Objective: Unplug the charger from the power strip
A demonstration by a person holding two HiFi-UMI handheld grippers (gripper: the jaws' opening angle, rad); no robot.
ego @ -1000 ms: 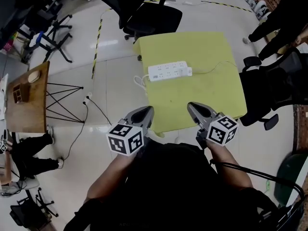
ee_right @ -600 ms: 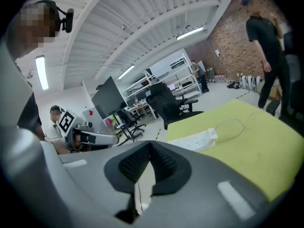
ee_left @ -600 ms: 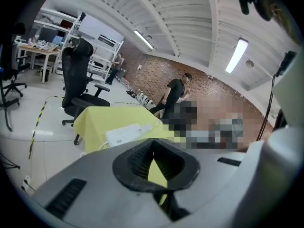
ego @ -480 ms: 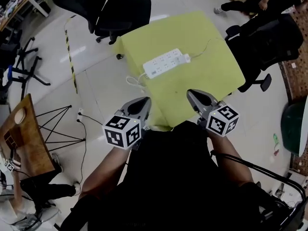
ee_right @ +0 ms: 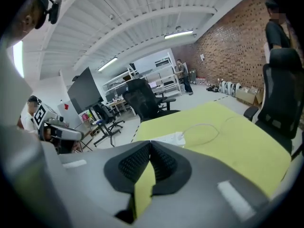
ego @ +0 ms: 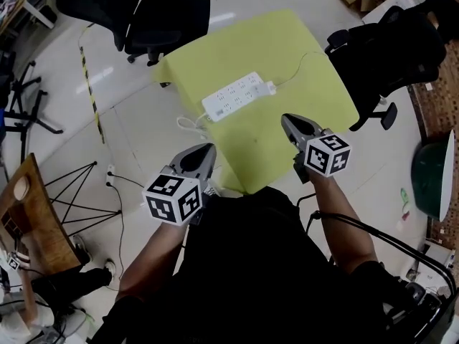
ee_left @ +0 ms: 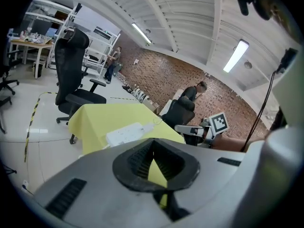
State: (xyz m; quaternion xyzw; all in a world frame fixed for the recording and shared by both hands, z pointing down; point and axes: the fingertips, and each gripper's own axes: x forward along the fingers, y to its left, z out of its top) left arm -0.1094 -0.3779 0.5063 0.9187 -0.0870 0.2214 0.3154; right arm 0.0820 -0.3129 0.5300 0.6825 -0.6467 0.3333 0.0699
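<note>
The power strip (ego: 237, 97) lies on the yellow tabletop (ego: 251, 138), its long axis slanting across, with the charger (ego: 271, 88) plugged in at its right-hand end. Both grippers hang at the near edge, well apart from it. The right gripper (ego: 288, 120) is the nearer one, and the charger lies ahead and a little to its left. The left gripper (ego: 206, 150) faces the strip's other end. Both pairs of fingers are closed on nothing.
</note>
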